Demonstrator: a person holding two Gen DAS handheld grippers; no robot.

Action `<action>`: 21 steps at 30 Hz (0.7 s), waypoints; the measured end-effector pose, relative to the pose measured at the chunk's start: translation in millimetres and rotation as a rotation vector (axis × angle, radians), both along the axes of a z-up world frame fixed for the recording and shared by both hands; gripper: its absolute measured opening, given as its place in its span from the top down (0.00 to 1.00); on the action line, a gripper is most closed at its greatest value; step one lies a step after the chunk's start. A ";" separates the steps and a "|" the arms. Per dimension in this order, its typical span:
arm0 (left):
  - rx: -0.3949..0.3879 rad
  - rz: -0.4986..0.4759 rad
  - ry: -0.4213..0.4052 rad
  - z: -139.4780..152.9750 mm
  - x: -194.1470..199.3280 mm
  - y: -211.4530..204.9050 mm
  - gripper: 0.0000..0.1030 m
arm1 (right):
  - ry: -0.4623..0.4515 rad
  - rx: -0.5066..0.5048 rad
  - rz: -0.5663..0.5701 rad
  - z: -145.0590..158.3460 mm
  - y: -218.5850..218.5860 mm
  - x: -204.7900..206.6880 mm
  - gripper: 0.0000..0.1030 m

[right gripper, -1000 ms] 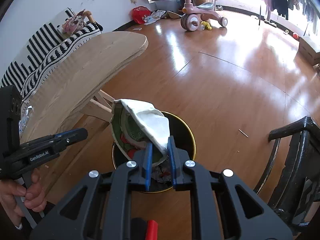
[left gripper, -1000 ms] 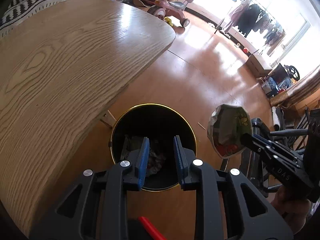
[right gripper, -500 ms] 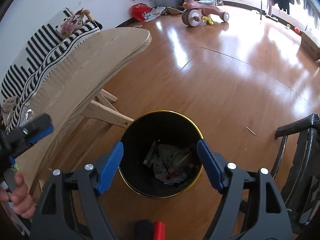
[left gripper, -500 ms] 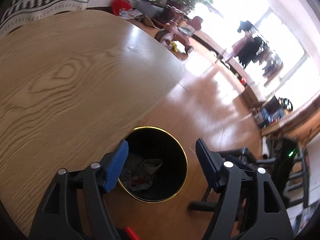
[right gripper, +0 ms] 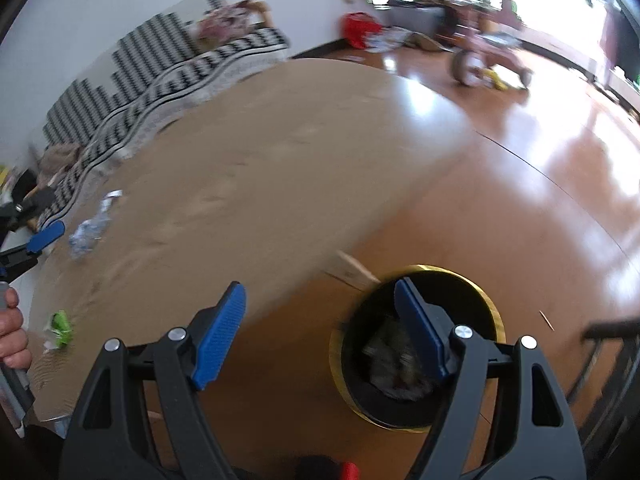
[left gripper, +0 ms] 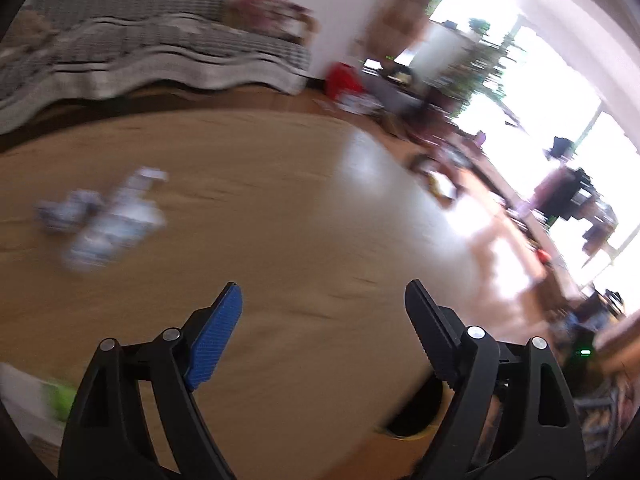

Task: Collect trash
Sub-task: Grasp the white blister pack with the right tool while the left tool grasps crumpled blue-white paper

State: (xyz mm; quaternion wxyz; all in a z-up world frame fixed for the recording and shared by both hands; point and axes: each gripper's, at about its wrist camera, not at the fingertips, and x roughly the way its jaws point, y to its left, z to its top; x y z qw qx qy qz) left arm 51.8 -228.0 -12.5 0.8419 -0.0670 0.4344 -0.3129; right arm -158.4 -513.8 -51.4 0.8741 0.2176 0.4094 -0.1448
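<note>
The broad oval light-wood table (right gripper: 248, 168) carried the litter left to collect; the round black gold-rimmed bin (right gripper: 476, 292) stood on the floor just beside its edge, presumably for short drops, crumpled waste already inside; a crushed clear plastic bottle (left gripper: 116, 228) and a small green wrapper (right gripper: 60, 326) lay on the tabletop, well apart; the left gripper (left gripper: 322, 334) and right gripper (right gripper: 320, 328) were both spread wide, empty.

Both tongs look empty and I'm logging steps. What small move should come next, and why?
Probably reach the left tongs toward the crumpled bottle on the table. Both tongs are open and empty, the bin already holds trash, and the bottle and a green wrapper remain on the table.
</note>
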 end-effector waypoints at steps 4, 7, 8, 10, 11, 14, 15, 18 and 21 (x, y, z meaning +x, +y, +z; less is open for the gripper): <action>0.067 0.111 -0.025 4.0 26.1 79.5 0.21 | -0.020 -0.006 0.162 13.4 64.2 64.8 0.27; 0.128 0.143 -0.052 3.8 35.0 131.7 0.20 | -0.023 0.007 0.278 14.4 118.9 113.2 0.26; 0.143 0.155 -0.054 1.9 37.5 147.4 0.19 | -0.022 0.017 0.305 13.4 133.3 126.5 0.25; 0.163 0.195 -0.052 -2.0 46.6 172.4 0.19 | -0.010 0.038 0.353 8.9 167.4 155.5 0.24; 0.168 0.222 -0.045 -4.6 52.1 186.6 0.19 | 0.002 0.047 0.374 5.5 185.7 173.5 0.24; 0.165 0.264 -0.023 -10.8 67.4 207.2 0.19 | 0.023 0.063 0.391 2.5 219.2 209.1 0.24; 0.164 0.277 -0.021 -12.1 72.3 210.7 0.19 | 0.027 0.082 0.387 1.7 229.9 224.4 0.24; 0.146 0.304 -0.010 -14.6 85.0 214.4 0.19 | 0.027 0.130 0.358 0.1 252.7 259.7 0.23; 0.122 0.307 -0.002 -19.1 97.0 214.7 0.19 | 0.045 0.148 0.322 -10.4 272.4 291.8 0.22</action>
